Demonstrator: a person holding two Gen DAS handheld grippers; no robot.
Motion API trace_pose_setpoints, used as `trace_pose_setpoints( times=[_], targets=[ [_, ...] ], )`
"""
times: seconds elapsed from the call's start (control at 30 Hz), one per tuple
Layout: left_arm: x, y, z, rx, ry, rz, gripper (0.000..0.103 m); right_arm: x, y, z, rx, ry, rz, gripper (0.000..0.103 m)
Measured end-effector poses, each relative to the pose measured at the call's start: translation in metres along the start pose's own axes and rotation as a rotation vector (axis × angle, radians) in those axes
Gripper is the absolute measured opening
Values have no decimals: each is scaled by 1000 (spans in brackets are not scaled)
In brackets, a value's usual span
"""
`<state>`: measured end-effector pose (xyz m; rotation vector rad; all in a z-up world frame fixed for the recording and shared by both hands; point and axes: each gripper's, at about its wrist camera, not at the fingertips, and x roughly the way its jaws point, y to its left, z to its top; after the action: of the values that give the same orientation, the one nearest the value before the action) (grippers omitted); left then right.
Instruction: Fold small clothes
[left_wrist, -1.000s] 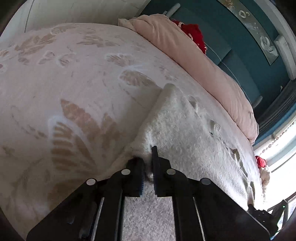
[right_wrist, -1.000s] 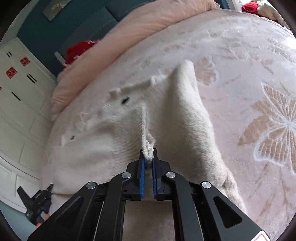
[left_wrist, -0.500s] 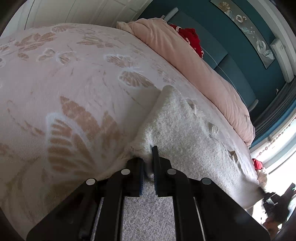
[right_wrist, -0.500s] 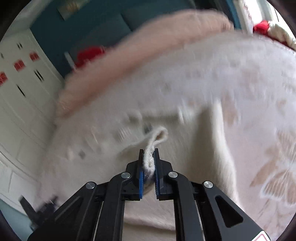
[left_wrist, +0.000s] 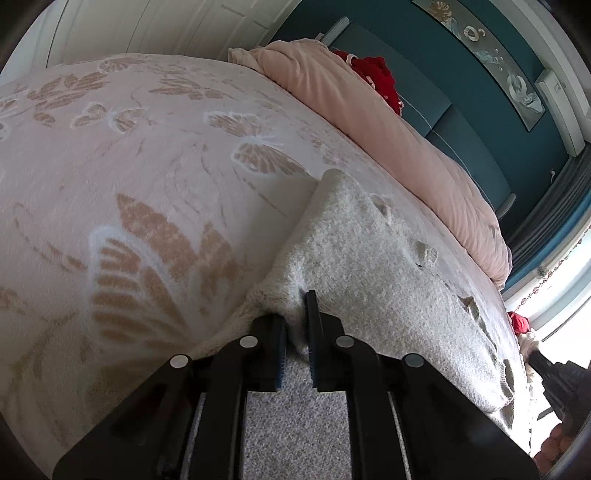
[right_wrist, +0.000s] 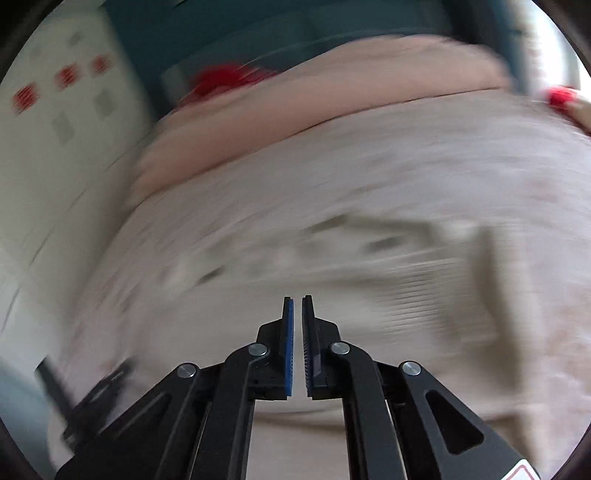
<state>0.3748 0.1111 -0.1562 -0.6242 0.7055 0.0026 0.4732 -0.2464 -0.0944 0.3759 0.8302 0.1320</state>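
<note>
A cream knitted garment (left_wrist: 376, 266) lies spread on the bed with small ties along its far edge. My left gripper (left_wrist: 295, 325) is shut on its near corner, with knit bunched between the jaws. In the right wrist view the picture is motion-blurred; the garment (right_wrist: 369, 288) lies below as a pale smear. My right gripper (right_wrist: 297, 306) is above it, its jaws nearly closed with a narrow gap and nothing between them. The right gripper also shows at the right edge of the left wrist view (left_wrist: 554, 376).
The bed has a pink blanket with butterfly patterns (left_wrist: 129, 192). A rolled pink duvet (left_wrist: 388, 140) runs along the far side, with a red item (left_wrist: 373, 74) behind it. White cupboards (right_wrist: 55, 147) stand left of the bed. Grey carpet (left_wrist: 295, 424) lies below.
My right gripper has let go of the cream cord it held and has swung away fast, blurring its view. My left gripper keeps its hold on the corner.
</note>
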Motion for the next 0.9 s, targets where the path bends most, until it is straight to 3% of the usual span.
trace_pose_setpoints(
  times=[0.07, 0.17, 0.2, 0.3, 0.37, 0.43, 0.5, 0.57, 0.6, 0.63, 0.67, 0.73, 0.8, 0.83, 0.9],
  targets=[
    [0, 0, 0, 1, -1, 1, 10, 40, 39, -7, -52, 89, 82, 5],
    [0, 0, 0, -1, -1, -1, 10, 99, 76, -5, -119, 169, 47, 5],
    [0, 1, -1, -4, -2, -7, 10, 115, 80, -5, -128, 189, 16, 0],
    [2, 3, -1, -16, -4, -29, 10, 131, 64, 12, -53, 144, -22, 0],
    [2, 3, -1, -17, -8, -35, 10, 101, 40, 27, 57, 65, -23, 2],
    [3, 3, -1, -17, -11, -37, 10, 59, 17, 19, 77, -11, -18, 2],
    [4, 4, -1, -16, -13, -38, 10, 24, -19, 0, 72, -47, -101, 2],
    [4, 4, -1, -14, -15, -36, 10, 11, -81, -29, 126, 17, -251, 0],
    [4, 4, -2, -14, -14, -36, 10, 8, -101, -40, 162, 42, -230, 0],
    [4, 3, -1, -11, -13, -31, 10, -8, -122, -48, 223, 10, -137, 0],
    [4, 2, -1, -9, -10, -25, 10, -24, -127, -48, 244, -1, -179, 0],
    [5, 1, 0, -8, -4, -15, 11, -61, -122, -49, 233, -45, -241, 12],
    [2, -2, 4, -12, 16, -7, 12, -97, -123, -61, 232, -59, -247, 12],
    [-1, -4, 6, -10, 39, -10, 14, -113, -126, -73, 237, -42, -258, 13],
    [-22, -5, 7, 5, 100, -13, 28, -142, -132, -105, 261, -2, -263, 19]
  ],
)
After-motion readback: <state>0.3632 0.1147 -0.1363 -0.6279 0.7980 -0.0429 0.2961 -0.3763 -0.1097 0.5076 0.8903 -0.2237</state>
